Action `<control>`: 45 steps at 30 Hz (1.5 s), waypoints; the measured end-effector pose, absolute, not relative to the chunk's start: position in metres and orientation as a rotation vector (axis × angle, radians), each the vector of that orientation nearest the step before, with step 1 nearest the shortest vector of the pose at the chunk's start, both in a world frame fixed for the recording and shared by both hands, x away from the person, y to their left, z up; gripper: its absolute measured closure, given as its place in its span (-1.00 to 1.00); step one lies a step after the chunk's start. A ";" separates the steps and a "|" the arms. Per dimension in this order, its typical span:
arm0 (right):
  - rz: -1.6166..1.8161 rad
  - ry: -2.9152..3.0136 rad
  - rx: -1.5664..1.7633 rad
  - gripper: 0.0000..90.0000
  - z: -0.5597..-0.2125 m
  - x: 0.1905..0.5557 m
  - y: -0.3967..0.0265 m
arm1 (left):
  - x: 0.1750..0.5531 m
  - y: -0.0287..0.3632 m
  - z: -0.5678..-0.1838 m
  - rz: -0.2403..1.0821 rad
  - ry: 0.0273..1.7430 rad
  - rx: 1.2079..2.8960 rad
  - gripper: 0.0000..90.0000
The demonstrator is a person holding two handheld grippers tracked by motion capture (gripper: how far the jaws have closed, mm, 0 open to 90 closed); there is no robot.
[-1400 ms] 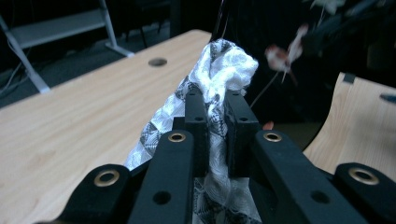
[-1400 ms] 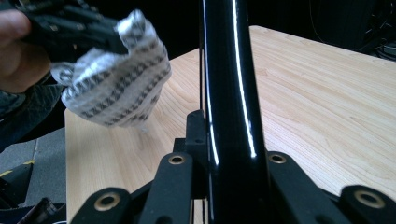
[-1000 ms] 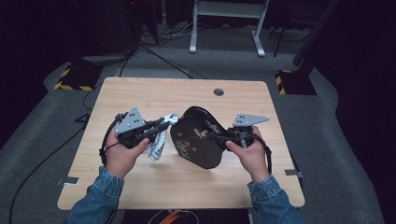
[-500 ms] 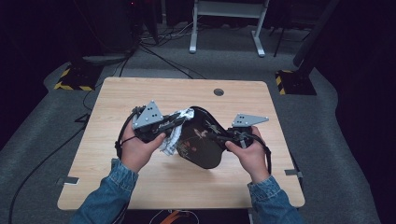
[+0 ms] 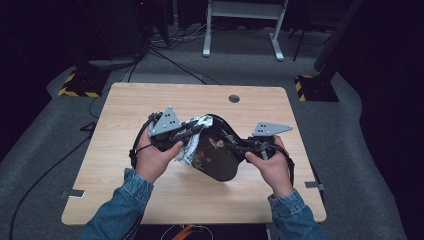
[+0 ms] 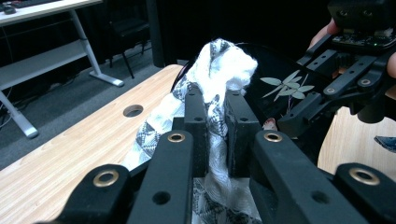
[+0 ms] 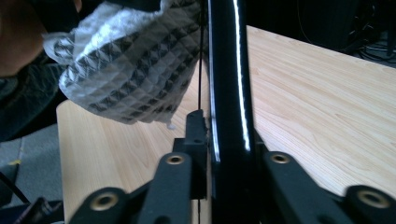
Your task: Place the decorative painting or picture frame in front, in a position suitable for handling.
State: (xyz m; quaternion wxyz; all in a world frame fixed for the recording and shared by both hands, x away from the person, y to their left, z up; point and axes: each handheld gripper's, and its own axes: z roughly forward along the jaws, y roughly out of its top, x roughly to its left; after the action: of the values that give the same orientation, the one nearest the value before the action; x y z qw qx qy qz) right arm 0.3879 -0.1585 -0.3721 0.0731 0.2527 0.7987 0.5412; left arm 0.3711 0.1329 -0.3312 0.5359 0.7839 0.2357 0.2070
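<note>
Both grippers busy: left gripper (image 6: 215,135) clamps the patterned cloth (image 6: 219,65), right gripper (image 7: 224,140) pinches the black plate's (image 5: 215,150) rim, steadying it, probably for wiping.

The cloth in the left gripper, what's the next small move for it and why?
Probably wipe the cloth down across the black plate. The left gripper is clamped on it at the plate's upper edge, while the right gripper grips the rim, holding the plate tilted off the table.
</note>
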 end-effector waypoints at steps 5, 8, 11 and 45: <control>1.631 2.396 0.774 0.80 -0.372 0.388 -0.158 | 0.372 0.127 -0.331 0.491 0.557 1.870 0.82; 1.630 2.400 0.776 0.80 -0.372 0.387 -0.157 | 0.374 0.122 -0.333 0.484 0.555 1.879 0.82; 1.634 2.409 0.769 0.80 -0.372 0.387 -0.156 | 0.374 0.116 -0.334 0.476 0.546 1.888 0.82; 1.626 2.409 0.776 0.80 -0.372 0.386 -0.155 | 0.381 0.123 -0.337 0.546 0.585 1.914 0.82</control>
State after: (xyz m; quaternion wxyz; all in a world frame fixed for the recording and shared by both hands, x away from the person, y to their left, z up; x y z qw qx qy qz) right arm 0.3861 -0.1552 -0.3722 0.0665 0.2574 0.7990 0.5394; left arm 0.3811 0.1232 -0.3368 0.5085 0.7945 0.2426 0.2266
